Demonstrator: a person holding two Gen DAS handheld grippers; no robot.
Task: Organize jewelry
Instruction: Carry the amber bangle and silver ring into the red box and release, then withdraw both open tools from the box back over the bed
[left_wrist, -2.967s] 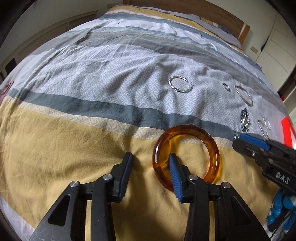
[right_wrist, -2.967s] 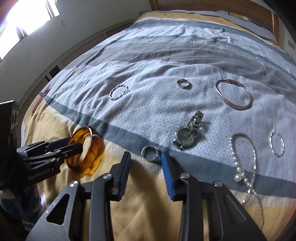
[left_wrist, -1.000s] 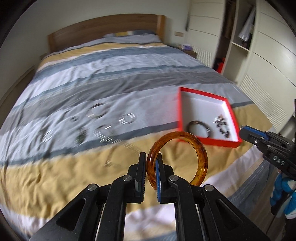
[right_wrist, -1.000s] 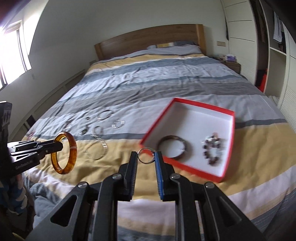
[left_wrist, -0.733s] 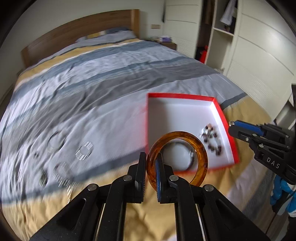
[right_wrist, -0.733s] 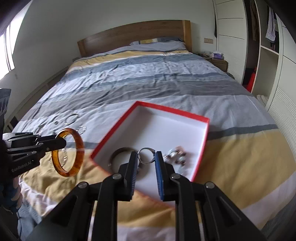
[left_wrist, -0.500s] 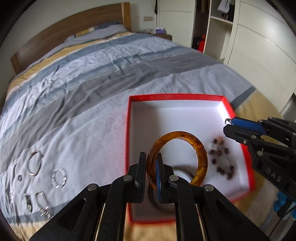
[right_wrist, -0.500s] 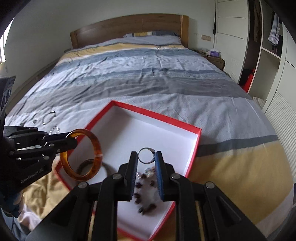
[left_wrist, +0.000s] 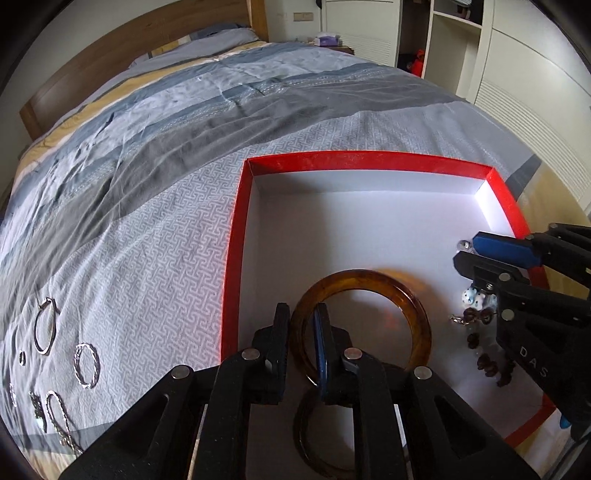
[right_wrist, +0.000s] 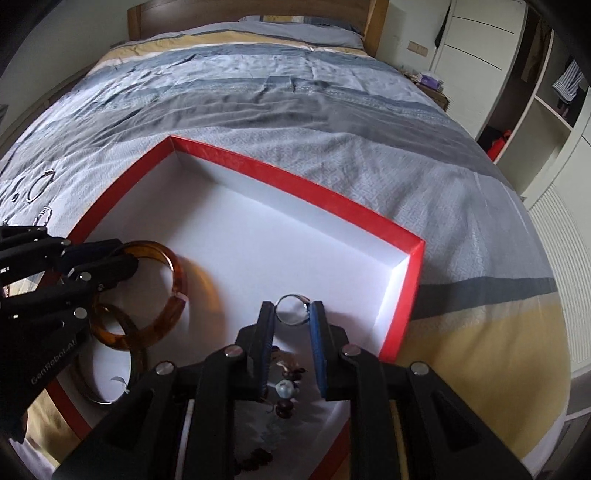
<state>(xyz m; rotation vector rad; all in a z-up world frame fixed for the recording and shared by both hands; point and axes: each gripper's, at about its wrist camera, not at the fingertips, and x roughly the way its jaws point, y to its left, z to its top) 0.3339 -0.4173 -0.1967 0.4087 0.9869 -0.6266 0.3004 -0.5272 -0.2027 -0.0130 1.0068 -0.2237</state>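
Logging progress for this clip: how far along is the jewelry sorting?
Partly done. A dark bangle and a beaded bracelet already lie in the red box. In hand: the left tool holds an amber bangle over the box, and the right tool holds a silver ring. Several silver pieces remain on the bedspread.

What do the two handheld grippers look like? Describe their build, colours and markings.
Both are black two-finger frames with triangular cut-outs and silver bolt heads at the pivots. The left gripper shows a blue pad on one finger and white GenRobot.AI lettering on its side. The right gripper has blue finger pads and white DAS lettering.
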